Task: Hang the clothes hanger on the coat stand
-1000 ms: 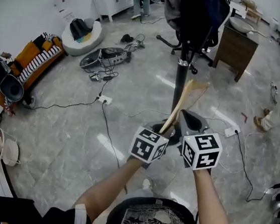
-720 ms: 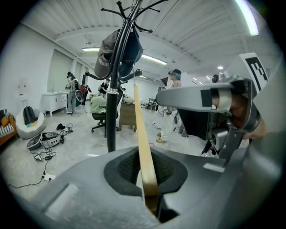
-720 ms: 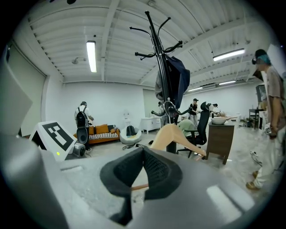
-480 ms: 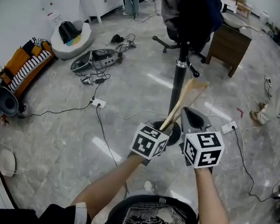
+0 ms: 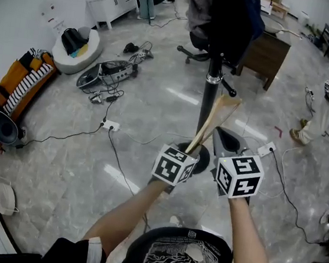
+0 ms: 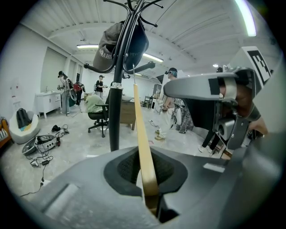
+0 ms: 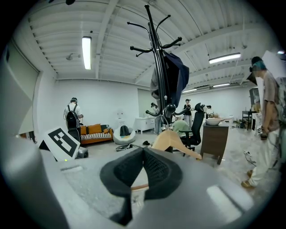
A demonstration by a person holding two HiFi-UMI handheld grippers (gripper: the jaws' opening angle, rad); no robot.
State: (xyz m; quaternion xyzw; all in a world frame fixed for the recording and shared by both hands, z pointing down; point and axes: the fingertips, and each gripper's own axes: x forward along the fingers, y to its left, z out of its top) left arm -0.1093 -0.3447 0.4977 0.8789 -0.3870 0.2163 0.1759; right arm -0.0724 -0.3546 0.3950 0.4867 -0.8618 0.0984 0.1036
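**First:** Two grippers are seen side by side above the floor. What is held?

**Second:** The clothes hanger (image 6: 140, 134) is clamped at one wooden end by the left gripper (image 6: 148, 179), whose jaws are drawn almost together on it. The right gripper (image 7: 142, 155) is closed as well. A thin brown strip shows low in its gap, but a grip on it cannot be confirmed.

**First:** What has been altered over the past second?

**Second:** Nothing in the grip. The power strip (image 5: 110, 125) and its cables have slid down and left in the head view, so the pair is judged to have been carried nearer the coat stand (image 5: 208, 103).

**First:** Is the hanger hung?

**Second:** Not yet. It is held up in front of the pole, slanting toward it, and no branch is seen to carry its hook. A lift is judged to be needed before a branch can be caught.
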